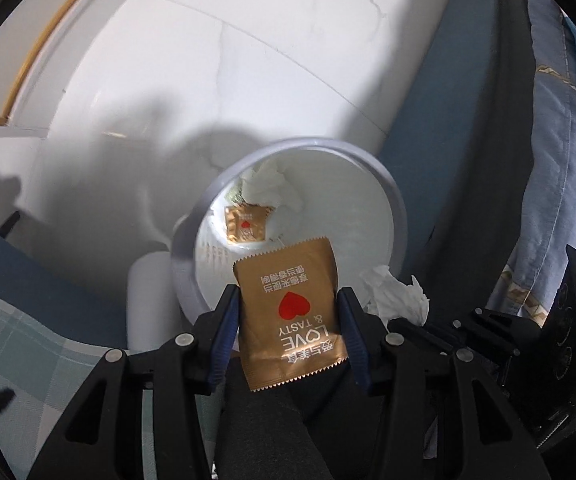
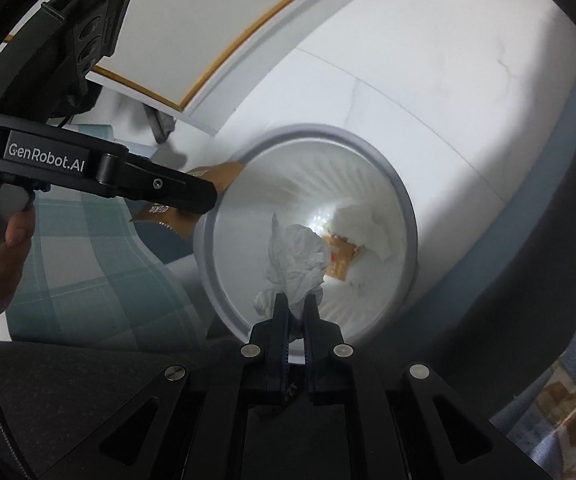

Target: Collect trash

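Note:
A gold snack wrapper [image 1: 288, 320] with a red heart sits between the blue pads of my left gripper [image 1: 289, 294], which is shut on its two side edges. It hangs over the near rim of a white round trash bin [image 1: 392, 200]. Inside the bin lie another gold wrapper [image 1: 247, 224] and a crumpled tissue [image 1: 268, 184]. In the right wrist view, my right gripper [image 2: 296, 300] is shut on a crumpled white tissue [image 2: 296, 256] above the bin [image 2: 408, 216] opening. My left gripper [image 2: 204, 200] with its wrapper [image 2: 224, 172] is at the bin's left rim.
The bin stands on a white tiled floor [image 1: 248, 40]. Checked green bedding [image 2: 88, 264] lies to the left and blue fabric [image 1: 560, 200] to the right. A white cabinet with a wood-coloured edge [image 2: 224, 56] stands behind. A person's hand [image 2: 4, 248] holds the left gripper.

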Tool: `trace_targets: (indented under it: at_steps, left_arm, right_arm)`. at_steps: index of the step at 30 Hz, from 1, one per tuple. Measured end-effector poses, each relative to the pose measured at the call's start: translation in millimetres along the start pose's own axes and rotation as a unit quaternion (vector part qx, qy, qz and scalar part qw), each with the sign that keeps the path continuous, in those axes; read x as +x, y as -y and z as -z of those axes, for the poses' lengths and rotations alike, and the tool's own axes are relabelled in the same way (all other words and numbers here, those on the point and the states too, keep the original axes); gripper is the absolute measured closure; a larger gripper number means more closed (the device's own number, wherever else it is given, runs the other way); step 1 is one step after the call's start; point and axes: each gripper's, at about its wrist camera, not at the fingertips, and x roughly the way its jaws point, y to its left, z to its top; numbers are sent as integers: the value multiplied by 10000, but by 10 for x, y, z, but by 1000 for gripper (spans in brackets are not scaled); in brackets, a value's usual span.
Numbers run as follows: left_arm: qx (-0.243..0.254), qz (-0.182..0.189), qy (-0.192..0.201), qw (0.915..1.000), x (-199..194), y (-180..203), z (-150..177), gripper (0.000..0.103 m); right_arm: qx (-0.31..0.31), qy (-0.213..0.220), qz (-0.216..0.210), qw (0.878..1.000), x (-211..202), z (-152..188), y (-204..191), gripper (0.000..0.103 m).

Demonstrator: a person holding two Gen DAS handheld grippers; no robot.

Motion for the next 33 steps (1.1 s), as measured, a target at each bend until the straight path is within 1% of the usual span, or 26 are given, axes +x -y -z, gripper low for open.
trace_targets:
  at_steps: [3,4,6,7,9,11,14,16,19,20,22,24,26,28,30,33]
  left_arm:
    - [-45,23,-165,9999,87,-33,-31,53]
    - [-42,27,-163,9999,98,-36,-47,53]
    - [-48,63,-127,9999,93,-38,-78,45]
    - [-76,62,-86,9999,83,-49,-90,43]
    - [-143,116,-60,9998,81,-76,-100,42]
    - [-192,158,-95,9996,100,-107,-109,42]
    - [-178,59,-110,9998,121,-119,-107,42]
    - [-172,50,-108,9998,105,-145,-83,42]
    - [-137,-73,-25,9999,40,-163,-64,42]
    - [-87,-143,20,9999,-3,-157,-58,42]
    - [-14,-232,150,9996,-113,-137,-40,42]
    - [23,-317,332,9989,-237,-120,-12,42]
    - [50,-417,571,9975,-379,-104,37,42]
    - [-32,-512,773,9957,-521,-85,104,42]
    - [-93,-523,952,9940,-647,-65,183,42]
    - [-85,-603,1359,9889,-853,10,329,42]
  right_arm:
    - [38,-125,30,9999,35,-8,12,95]
    - [36,-164,50,9998,49,-11,13,95]
    - [9,-254,114,9996,78,-21,3,95]
    - [-14,-284,153,9995,98,-2,-6,94]
    - [-56,-290,170,9994,109,22,-29,92]
    - [-69,-279,182,9994,107,35,-33,88]
    - [-42,-261,145,9995,101,39,-35,81]
    - [-35,-265,158,9995,99,39,-32,73]
    - [-93,-245,183,9995,90,46,-54,71]
    - [-137,-213,190,9995,78,54,-67,69]
    - [-195,-162,186,9995,56,64,-90,63]
    - [-191,-110,186,9996,28,69,-94,60]
    - [-186,-30,173,9997,-23,65,-97,60]
    - [-202,92,172,9996,-91,68,-118,56]
    - [-265,343,160,9989,-188,72,-161,55]
    - [-390,674,161,9968,-365,56,-216,51]
